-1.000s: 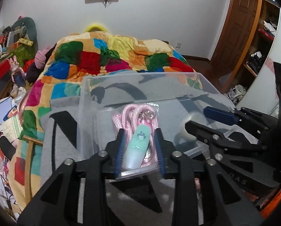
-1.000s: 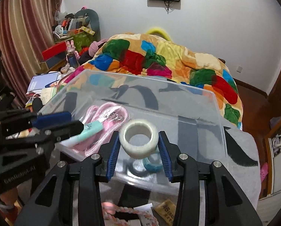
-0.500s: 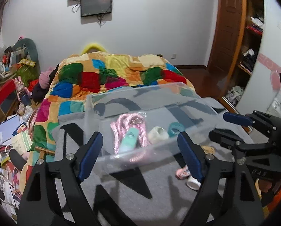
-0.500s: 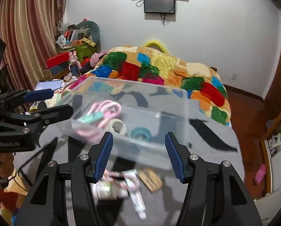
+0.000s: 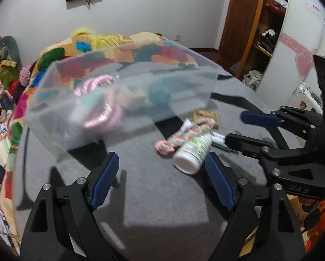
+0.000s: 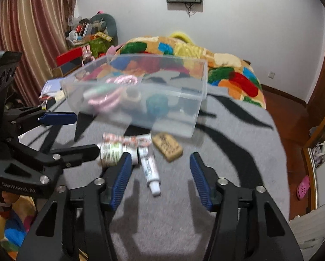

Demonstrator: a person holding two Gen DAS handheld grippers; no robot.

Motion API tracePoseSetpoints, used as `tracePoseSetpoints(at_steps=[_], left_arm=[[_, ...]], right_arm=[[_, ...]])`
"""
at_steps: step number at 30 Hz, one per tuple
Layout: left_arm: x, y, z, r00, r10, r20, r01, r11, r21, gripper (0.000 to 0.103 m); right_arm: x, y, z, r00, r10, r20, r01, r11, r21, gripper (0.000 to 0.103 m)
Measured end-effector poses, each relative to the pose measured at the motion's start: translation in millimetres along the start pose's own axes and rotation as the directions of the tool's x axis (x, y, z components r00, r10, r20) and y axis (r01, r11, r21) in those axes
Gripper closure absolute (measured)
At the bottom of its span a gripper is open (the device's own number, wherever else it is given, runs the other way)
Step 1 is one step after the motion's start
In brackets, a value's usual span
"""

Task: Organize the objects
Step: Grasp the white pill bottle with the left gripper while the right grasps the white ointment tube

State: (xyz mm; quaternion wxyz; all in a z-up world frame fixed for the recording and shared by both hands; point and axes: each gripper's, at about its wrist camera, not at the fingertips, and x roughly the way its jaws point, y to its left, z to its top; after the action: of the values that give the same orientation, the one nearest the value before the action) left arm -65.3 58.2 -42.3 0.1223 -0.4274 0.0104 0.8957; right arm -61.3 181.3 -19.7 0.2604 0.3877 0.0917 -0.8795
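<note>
Now both grippers stand open and empty. The white bottle (image 5: 194,153) lies on its side on the grey blanket (image 5: 162,195), cap toward the left gripper (image 5: 162,179), just ahead and right of its fingers; the right gripper (image 6: 160,179), jaws just narrowing, faces the tube (image 6: 150,169), lengthwise between its fingers. The clear bin (image 5: 118,100) sits beyond.

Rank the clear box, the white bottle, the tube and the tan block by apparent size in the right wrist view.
1. clear box
2. white bottle and tube: similar; the bottle is partly hidden, so unsure
3. tan block
</note>
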Motion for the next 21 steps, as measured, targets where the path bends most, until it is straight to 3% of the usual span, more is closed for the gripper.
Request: tracePoseSetpoints(at_steps=[2, 7, 11, 19, 21], left_arm=[[4, -4, -2, 0.999, -0.038, -0.011, 0.038, 0.999, 0.003, 0.038], [14, -10, 0, 0.995, -0.096, -0.030, 0.096, 0.995, 0.000, 0.053], [17, -14, 2, 0.991, -0.129, -0.031, 0.129, 0.992, 0.008, 0.055], [24, -23, 14, 0.993, -0.113, -0.027, 0.115, 0.992, 0.054, 0.055], [28, -25, 12, 0.993, -0.111, -0.038, 0.113, 0.992, 0.057, 0.067]], right_arm=[[7, -3, -3, 1.000, 0.015, -0.021, -0.015, 1.000, 0.004, 0.069], [21, -4, -3, 0.997, 0.063, -0.048, -0.063, 0.998, 0.013, 0.082], [26, -4, -5, 0.995, 0.085, -0.054, -0.084, 0.996, 0.018, 0.086], [2, -7, -26, 0.996, 0.083, -0.045, -0.081, 0.996, 0.039, 0.089], [-4, -7, -30, 0.997, 0.072, -0.041, -0.070, 0.996, 0.048, 0.089]])
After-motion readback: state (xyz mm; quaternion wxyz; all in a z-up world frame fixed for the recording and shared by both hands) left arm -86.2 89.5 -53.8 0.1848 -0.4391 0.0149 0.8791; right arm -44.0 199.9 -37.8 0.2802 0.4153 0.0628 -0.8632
